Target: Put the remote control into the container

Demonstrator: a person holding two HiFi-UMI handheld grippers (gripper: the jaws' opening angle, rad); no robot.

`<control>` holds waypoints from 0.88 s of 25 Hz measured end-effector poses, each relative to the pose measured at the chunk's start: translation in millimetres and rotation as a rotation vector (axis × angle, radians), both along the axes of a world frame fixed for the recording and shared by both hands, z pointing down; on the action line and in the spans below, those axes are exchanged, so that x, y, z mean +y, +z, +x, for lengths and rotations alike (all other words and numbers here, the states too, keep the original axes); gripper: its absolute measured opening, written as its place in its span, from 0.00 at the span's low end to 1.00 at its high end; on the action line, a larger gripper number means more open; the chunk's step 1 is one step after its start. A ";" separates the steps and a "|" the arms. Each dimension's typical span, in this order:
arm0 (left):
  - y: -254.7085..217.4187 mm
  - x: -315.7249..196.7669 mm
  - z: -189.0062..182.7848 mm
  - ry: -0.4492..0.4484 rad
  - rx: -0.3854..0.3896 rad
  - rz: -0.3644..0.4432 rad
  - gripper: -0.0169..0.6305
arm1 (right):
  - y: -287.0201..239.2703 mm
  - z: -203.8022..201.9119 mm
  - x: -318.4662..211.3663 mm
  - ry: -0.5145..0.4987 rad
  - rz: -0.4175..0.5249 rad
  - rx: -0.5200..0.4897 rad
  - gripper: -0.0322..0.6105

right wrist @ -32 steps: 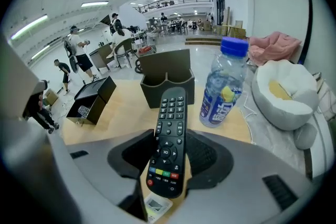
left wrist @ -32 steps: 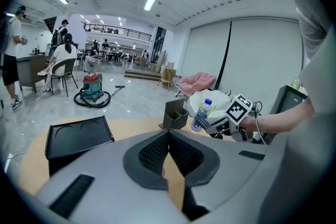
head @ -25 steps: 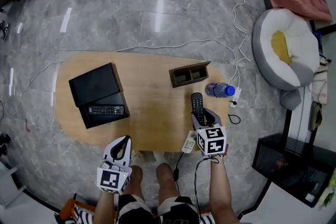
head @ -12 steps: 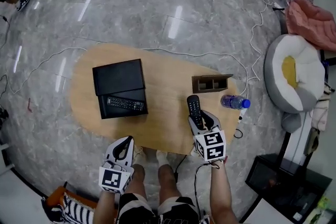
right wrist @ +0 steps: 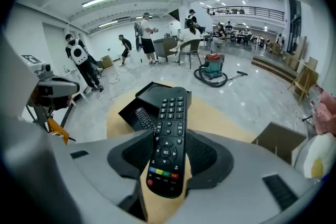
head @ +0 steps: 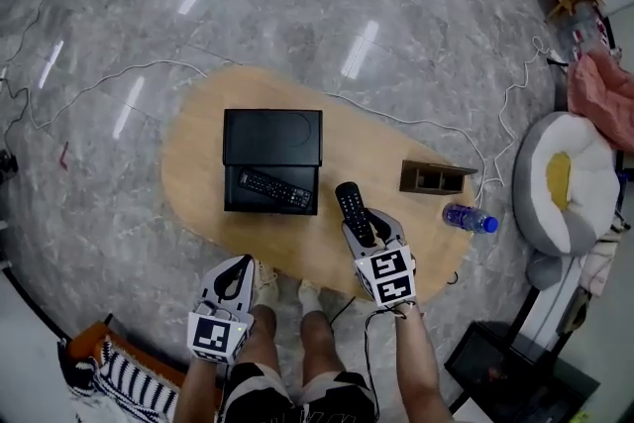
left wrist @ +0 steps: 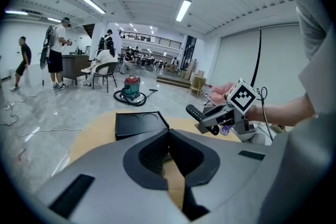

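- The black container [head: 234, 203] is sitting open on the wooden table [head: 198, 163], just up-left of the right gripper [head: 369, 225]; a second remote [head: 275, 188] is lying in its tray
- The right gripper, seemingly the nearer one, is clamping the remote control [right wrist: 169, 139] by its lower end; the long axis is pointing toward the container
- The left gripper [left wrist: 169, 152] is hanging with its jaws together, nothing between them
- The free room in the tray is proving hard to judge

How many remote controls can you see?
2. The first remote control is gripped by the right hand-held gripper; the second remote control lies in the black container on the table. Others may be hidden.
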State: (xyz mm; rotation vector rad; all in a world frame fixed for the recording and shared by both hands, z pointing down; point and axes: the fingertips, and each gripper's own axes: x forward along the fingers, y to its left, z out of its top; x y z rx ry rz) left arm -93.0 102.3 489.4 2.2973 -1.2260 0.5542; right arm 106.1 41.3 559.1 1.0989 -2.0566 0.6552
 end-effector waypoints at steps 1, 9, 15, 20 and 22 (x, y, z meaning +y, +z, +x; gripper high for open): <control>1.3 0.5 -6.3 -0.013 0.003 -0.002 0.04 | 0.8 -9.7 -2.4 -0.021 -0.001 0.001 0.36; 9.6 -2.6 -53.4 -0.102 -0.003 -0.019 0.04 | 12.4 -79.4 -22.6 -0.169 0.004 -0.001 0.36; 18.4 -4.8 -80.9 -0.159 -0.013 -0.030 0.04 | 31.3 -121.0 -31.7 -0.266 -0.019 0.007 0.36; 31.3 -2.0 -101.9 -0.196 -0.013 -0.053 0.04 | 48.7 -146.1 -37.8 -0.350 -0.031 0.039 0.36; 34.2 -2.0 -105.5 -0.210 -0.005 -0.055 0.04 | 55.6 -153.5 -38.8 -0.390 -0.035 0.055 0.36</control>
